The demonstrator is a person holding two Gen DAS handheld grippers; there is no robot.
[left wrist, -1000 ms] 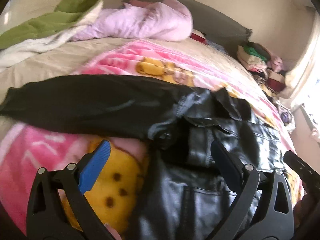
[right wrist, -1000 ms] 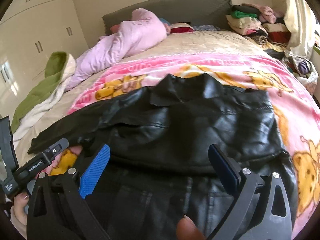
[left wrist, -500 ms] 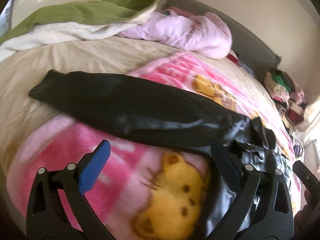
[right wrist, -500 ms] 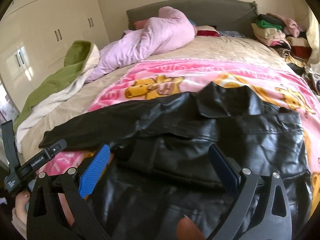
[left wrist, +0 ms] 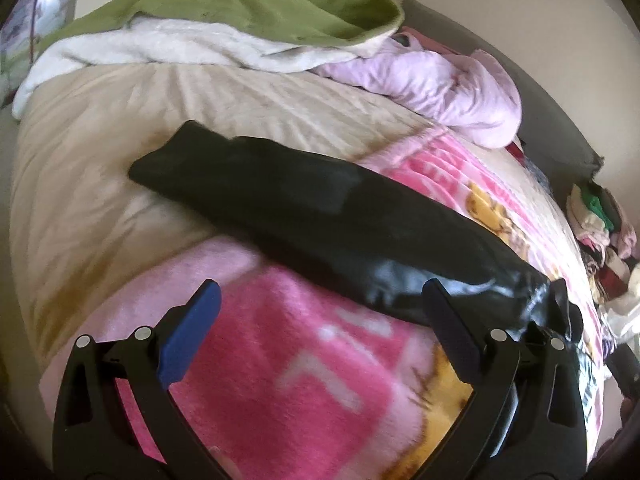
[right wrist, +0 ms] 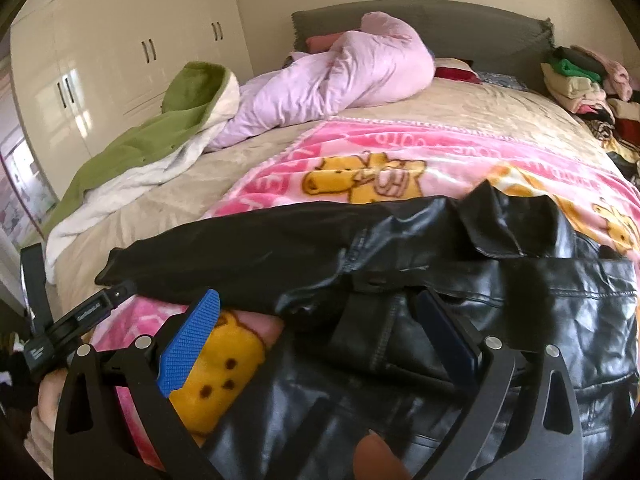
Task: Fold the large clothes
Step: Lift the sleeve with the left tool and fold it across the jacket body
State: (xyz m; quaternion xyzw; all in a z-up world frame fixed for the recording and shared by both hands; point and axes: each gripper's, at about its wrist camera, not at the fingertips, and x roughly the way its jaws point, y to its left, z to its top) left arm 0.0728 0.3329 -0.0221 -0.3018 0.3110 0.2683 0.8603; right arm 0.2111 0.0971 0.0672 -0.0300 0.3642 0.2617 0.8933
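A black leather jacket (right wrist: 460, 312) lies spread on the pink cartoon blanket (right wrist: 372, 152) on the bed. Its long sleeve (left wrist: 304, 216) stretches out to the left, the cuff resting on the beige bedspread. My left gripper (left wrist: 320, 332) is open, hovering over the pink blanket just in front of the sleeve, holding nothing. My right gripper (right wrist: 320, 332) is open too, low over the jacket's front near the armpit and sleeve root. The left gripper's body (right wrist: 76, 320) shows at the left edge of the right wrist view.
A green and white blanket (right wrist: 160, 140) and a lilac duvet (right wrist: 340, 76) are heaped at the head of the bed. Folded clothes (right wrist: 580, 80) are stacked at the far right. White wardrobes (right wrist: 120, 48) line the left wall. Beige bedspread (left wrist: 100, 184) lies beyond the cuff.
My left gripper has swung left, from over the jacket's body to the outstretched sleeve and cuff. My right gripper has shifted left too, toward the sleeve root. Both stay open.
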